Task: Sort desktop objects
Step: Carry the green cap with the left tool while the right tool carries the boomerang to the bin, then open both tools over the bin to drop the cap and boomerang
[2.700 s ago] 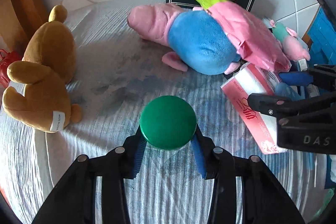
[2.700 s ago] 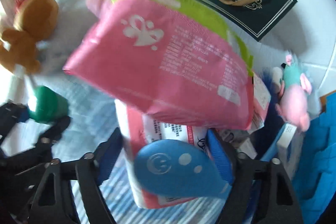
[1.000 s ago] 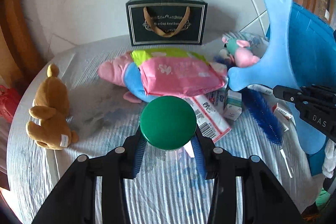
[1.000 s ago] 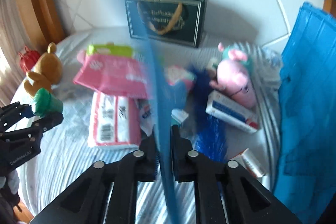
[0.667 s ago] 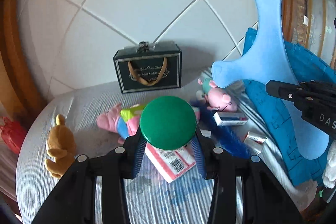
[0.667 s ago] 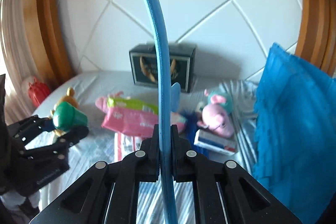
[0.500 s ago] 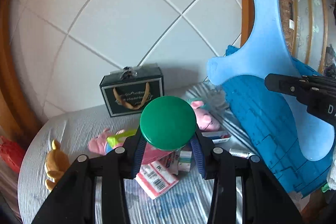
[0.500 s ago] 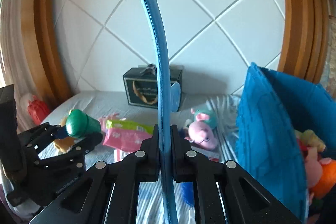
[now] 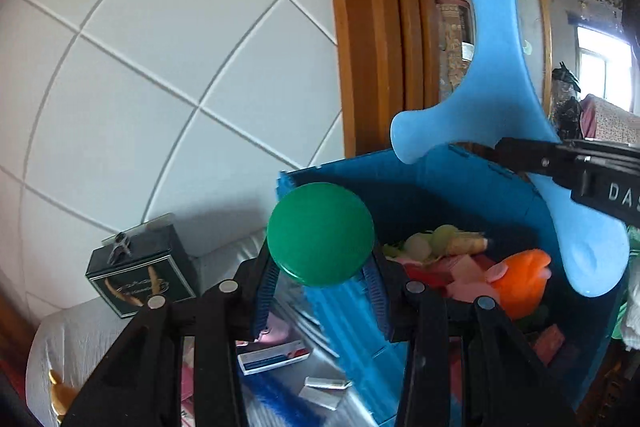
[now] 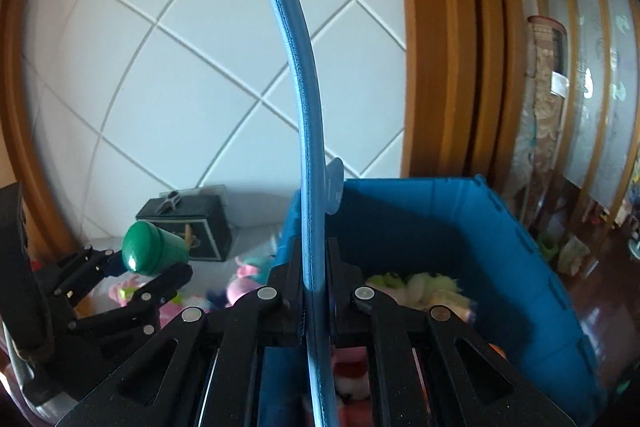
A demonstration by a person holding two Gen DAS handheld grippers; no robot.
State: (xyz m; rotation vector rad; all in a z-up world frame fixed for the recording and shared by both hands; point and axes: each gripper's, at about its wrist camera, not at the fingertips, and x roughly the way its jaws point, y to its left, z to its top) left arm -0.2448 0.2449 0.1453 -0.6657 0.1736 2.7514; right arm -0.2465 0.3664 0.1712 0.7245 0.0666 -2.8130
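My left gripper (image 9: 320,291) is shut on a clear bottle with a round green cap (image 9: 320,233), raised over the near wall of the blue storage bin (image 9: 472,187). The same green cap (image 10: 150,253) and left gripper (image 10: 148,267) appear at the left of the right wrist view. A flat light-blue foam boomerang (image 9: 492,75) stands upright in my right gripper (image 9: 516,153). From the right wrist it shows edge-on as a thin blue boomerang (image 10: 304,99), with the right gripper (image 10: 312,267) shut on it above the blue bin (image 10: 440,211).
The bin holds several toys, among them an orange plush (image 9: 520,279) and pale green plush (image 10: 420,287). On the white-clothed table (image 9: 80,327) lie a dark gift box (image 9: 140,267), a small carton (image 9: 272,357) and pink plush toys (image 10: 244,279). A tiled wall and wooden frame (image 10: 440,67) stand behind.
Both grippers rose from the table and swung right with the bottle and the boomerang; the bin's open top and its toys have come into view beneath them.
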